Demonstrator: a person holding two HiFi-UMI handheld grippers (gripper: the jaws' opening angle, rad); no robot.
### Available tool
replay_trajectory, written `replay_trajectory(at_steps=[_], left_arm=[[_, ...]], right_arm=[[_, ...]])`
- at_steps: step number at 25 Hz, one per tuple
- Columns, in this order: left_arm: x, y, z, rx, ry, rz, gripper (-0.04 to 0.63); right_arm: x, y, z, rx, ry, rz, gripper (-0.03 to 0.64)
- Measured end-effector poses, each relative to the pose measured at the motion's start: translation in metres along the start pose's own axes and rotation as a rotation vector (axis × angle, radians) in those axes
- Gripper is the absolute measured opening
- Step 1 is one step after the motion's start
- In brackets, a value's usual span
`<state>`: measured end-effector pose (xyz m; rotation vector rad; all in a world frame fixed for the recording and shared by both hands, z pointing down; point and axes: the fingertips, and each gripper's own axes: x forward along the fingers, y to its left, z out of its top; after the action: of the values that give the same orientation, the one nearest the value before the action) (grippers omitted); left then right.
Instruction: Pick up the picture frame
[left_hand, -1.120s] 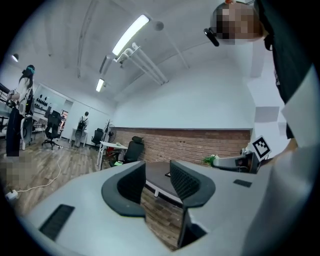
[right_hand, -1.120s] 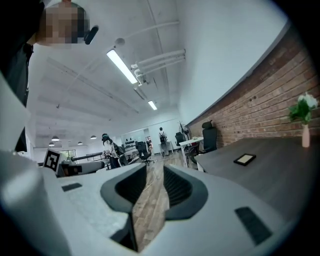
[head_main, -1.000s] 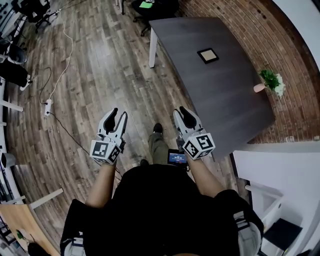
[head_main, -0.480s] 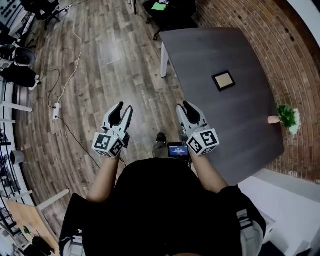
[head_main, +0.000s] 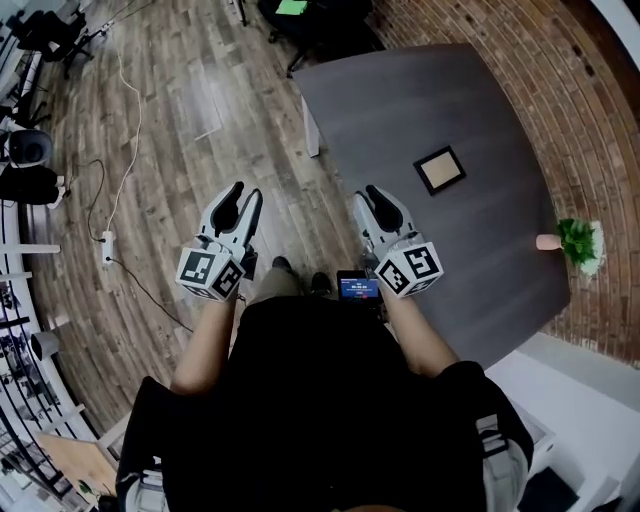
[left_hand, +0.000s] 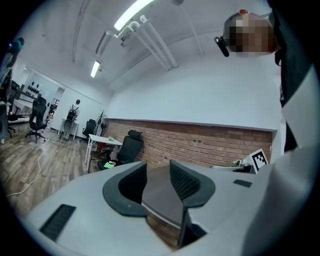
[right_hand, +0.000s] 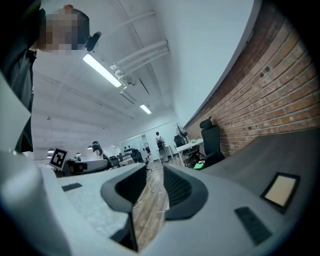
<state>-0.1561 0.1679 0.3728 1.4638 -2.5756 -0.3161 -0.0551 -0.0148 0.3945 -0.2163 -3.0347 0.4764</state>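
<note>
The picture frame (head_main: 439, 170), dark-edged with a tan middle, lies flat on the dark grey table (head_main: 400, 90), ahead and to the right of my right gripper (head_main: 373, 196). That gripper hovers at the table's near-left edge, open and holding nothing. In the right gripper view the frame (right_hand: 280, 189) shows low at the right, well off the line of my right gripper (right_hand: 154, 175). My left gripper (head_main: 241, 196) is open over the wood floor, left of the table. In the left gripper view, my left gripper (left_hand: 157, 172) has only the tabletop (left_hand: 161, 195) between its jaws.
A small potted plant (head_main: 574, 241) stands at the table's right edge by the brick wall (head_main: 560, 90). A black office chair (head_main: 318, 22) sits beyond the table's far end. A white cable and power strip (head_main: 108, 242) lie on the floor at left. White furniture (head_main: 590, 400) stands at lower right.
The table and frame have come nearer and lower in the head view as the person stepped towards them. Both grippers stay open, held side by side.
</note>
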Motion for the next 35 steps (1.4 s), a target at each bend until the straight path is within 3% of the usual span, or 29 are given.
replay_trajectory(at_steps=[6,11,18,22,25,35], left_arm=[[0.075,0.035,0.002,-0.03,0.028,-0.134,0.13],[0.164,0.06,-0.007,-0.057,0.119,-0.308,0.13],[0.257,0.068,0.007,-0.066,0.18,-0.529,0.13],[0.295,0.05,-0.006,-0.035,0.241,-0.702,0.13],[0.321,0.029,-0.022,-0.058,0.293,-0.813,0.13],[0.373,-0.079,-0.071,-0.023,0.444,-1.034,0.13]], right_arm=[[0.041,-0.042,0.01,-0.009,-0.034,-0.127,0.109],[0.068,-0.083,0.021,0.029,-0.073,-0.293,0.107],[0.103,-0.115,0.037,0.032,-0.087,-0.471,0.107],[0.094,-0.128,0.047,0.014,-0.118,-0.605,0.107],[0.076,-0.131,0.053,-0.006,-0.173,-0.677,0.107],[-0.008,-0.174,0.047,0.065,-0.211,-0.904,0.109]])
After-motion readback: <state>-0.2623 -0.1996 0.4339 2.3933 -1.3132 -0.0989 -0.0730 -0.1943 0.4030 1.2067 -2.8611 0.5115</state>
